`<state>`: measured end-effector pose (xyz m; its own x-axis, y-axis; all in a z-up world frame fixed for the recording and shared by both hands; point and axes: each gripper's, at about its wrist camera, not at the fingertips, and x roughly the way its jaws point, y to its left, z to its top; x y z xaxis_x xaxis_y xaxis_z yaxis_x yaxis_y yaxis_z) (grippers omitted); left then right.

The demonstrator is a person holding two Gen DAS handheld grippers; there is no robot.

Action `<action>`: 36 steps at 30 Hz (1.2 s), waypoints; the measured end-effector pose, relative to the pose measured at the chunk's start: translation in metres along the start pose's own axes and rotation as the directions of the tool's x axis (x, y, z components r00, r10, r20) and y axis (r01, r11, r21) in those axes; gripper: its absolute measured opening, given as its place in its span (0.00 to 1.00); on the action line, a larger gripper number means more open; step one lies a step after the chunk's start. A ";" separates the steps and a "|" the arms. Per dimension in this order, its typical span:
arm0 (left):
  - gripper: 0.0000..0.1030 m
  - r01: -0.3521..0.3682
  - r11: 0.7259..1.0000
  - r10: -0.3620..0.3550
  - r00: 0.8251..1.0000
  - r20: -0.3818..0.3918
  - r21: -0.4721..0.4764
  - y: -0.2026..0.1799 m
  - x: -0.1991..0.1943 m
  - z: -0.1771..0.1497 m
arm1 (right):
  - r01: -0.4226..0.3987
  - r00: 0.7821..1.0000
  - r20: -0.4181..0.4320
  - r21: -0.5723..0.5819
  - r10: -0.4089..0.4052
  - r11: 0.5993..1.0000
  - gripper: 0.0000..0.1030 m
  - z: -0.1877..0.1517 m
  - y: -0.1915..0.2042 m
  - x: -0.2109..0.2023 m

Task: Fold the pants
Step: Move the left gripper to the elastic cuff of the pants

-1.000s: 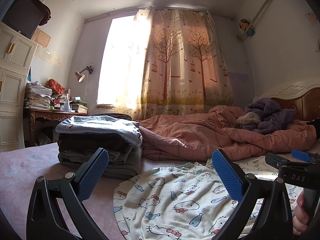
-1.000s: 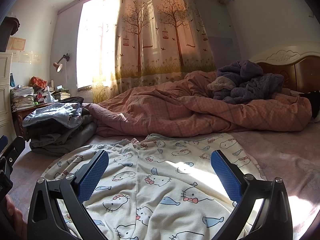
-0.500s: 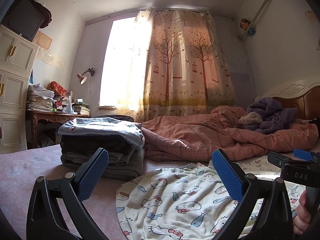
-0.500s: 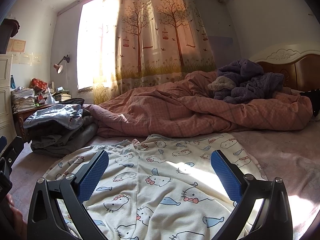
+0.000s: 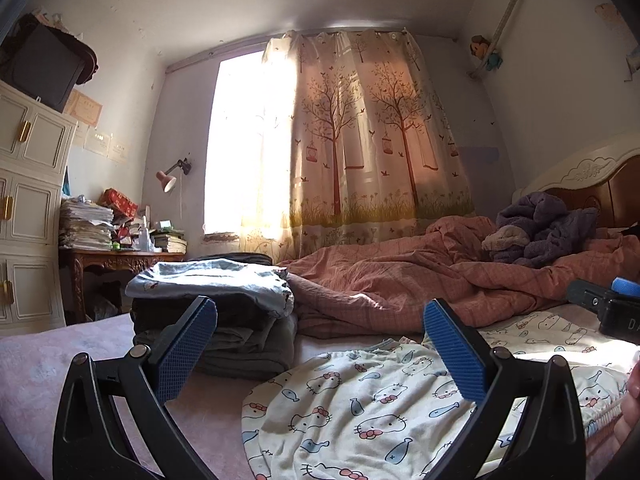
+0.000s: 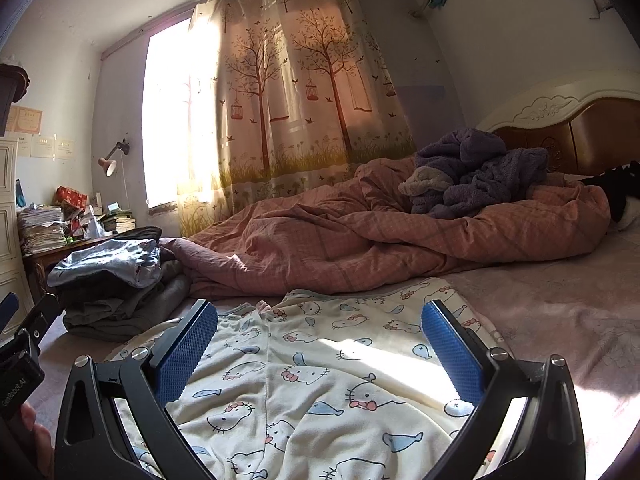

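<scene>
Left wrist view: the left gripper (image 5: 320, 344) has its fingers (image 5: 185, 350) spread wide and holds nothing. The pants (image 5: 360, 412), cream with a cat and fish print, lie on the bed (image 5: 60, 376) below and to the right of it, one rounded edge nearest the camera. A stack (image 5: 212, 320) of folded clothes sits just beyond the left finger, close to the pants but not seen touching them. Compared with the frames a second ago, the stack and the pants edge sit slightly further right and higher in the picture, so this gripper has drifted a little; nothing on the bed has been disturbed. The right gripper (image 5: 608, 308) shows at the right edge, with fingertips of a hand (image 5: 630, 412) below it. Right wrist view: the right gripper (image 6: 320, 344) is likewise wide open and empty, over the middle of the pants (image 6: 320, 380), which lie spread and mostly flat in a patch of sunlight. This view is nearly unchanged, bar a slight leftward shift of the scene. A quilt (image 6: 360, 236) is bunched behind. Judgement: no fold has begun; both grippers appear to be lining up on the cloth, and a grasp of an edge is the likely next requirement.
</scene>
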<state>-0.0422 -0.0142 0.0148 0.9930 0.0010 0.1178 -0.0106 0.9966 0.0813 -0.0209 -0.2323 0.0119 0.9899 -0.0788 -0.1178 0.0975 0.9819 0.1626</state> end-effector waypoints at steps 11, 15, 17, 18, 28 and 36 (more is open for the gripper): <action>0.99 0.132 0.987 -0.129 0.991 -0.037 0.089 -0.054 -0.020 0.060 | -0.013 0.993 0.117 0.029 0.009 1.000 0.99 0.063 -0.071 -0.082; 0.93 0.239 0.958 -0.218 0.966 -0.140 0.156 -0.089 -0.025 0.072 | -0.047 0.991 0.126 0.075 0.038 0.996 0.99 0.084 -0.104 -0.108; 0.85 0.297 0.938 -0.257 0.942 -0.216 0.180 -0.109 -0.023 0.069 | -0.059 0.990 0.135 0.100 0.045 0.993 0.99 0.088 -0.117 -0.120; 0.82 0.333 0.925 -0.281 0.924 -0.261 0.182 -0.121 -0.021 0.065 | -0.056 0.989 0.140 0.109 0.040 0.992 0.99 0.090 -0.123 -0.125; 0.49 0.592 0.801 -0.485 0.727 -0.486 0.087 -0.178 -0.034 0.027 | 0.041 0.994 0.098 0.066 -0.048 0.997 0.99 0.083 -0.151 -0.138; 0.37 0.689 0.717 -0.511 0.626 -0.589 0.110 -0.212 -0.048 0.011 | 0.063 0.997 0.028 0.060 -0.065 0.996 0.99 0.063 -0.163 -0.123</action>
<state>-0.0894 -0.2260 0.0029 0.6962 -0.4607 -0.5505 0.6633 0.7061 0.2479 -0.1526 -0.3939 0.0614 0.9839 -0.1472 -0.1008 0.1659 0.9629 0.2129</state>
